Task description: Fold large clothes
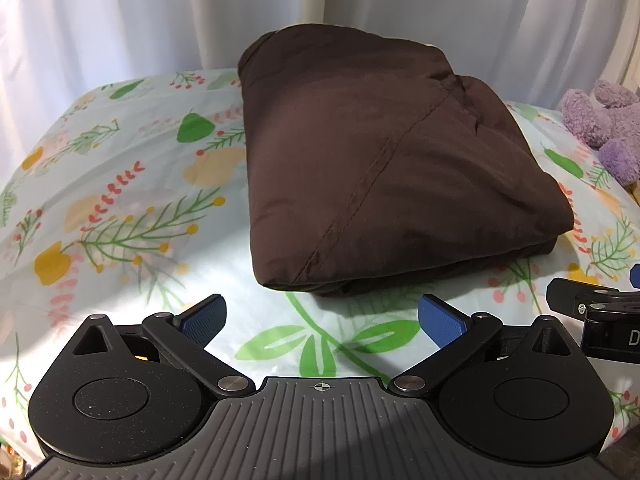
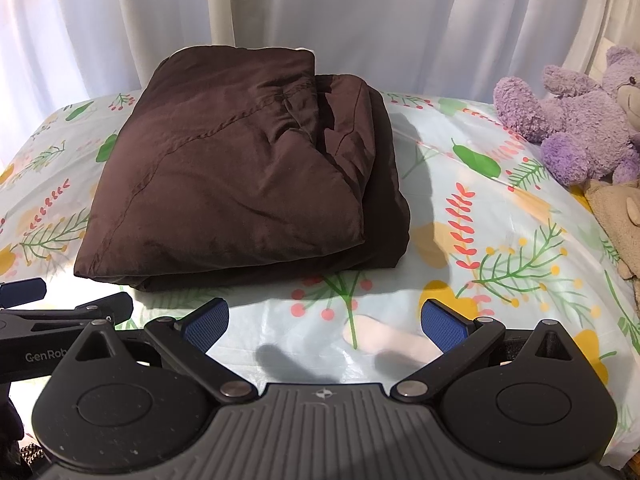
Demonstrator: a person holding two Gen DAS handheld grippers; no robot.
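Observation:
A dark brown garment (image 1: pixel 380 168) lies folded into a thick rectangular bundle on the floral sheet (image 1: pixel 120 200); it also shows in the right wrist view (image 2: pixel 240 184), with a stitched seam running across its top. My left gripper (image 1: pixel 322 320) is open and empty, a little short of the bundle's near edge. My right gripper (image 2: pixel 324 322) is open and empty, near the bundle's front right corner. Each gripper shows at the edge of the other's view: the right one (image 1: pixel 592 304), the left one (image 2: pixel 60 312).
A purple plush bear (image 2: pixel 580 120) sits at the right on the sheet, with a beige plush toy (image 2: pixel 620 224) beside it. White curtains (image 2: pixel 320 20) hang close behind the bundle. The floral sheet (image 2: pixel 500 240) lies bare to the right of the garment.

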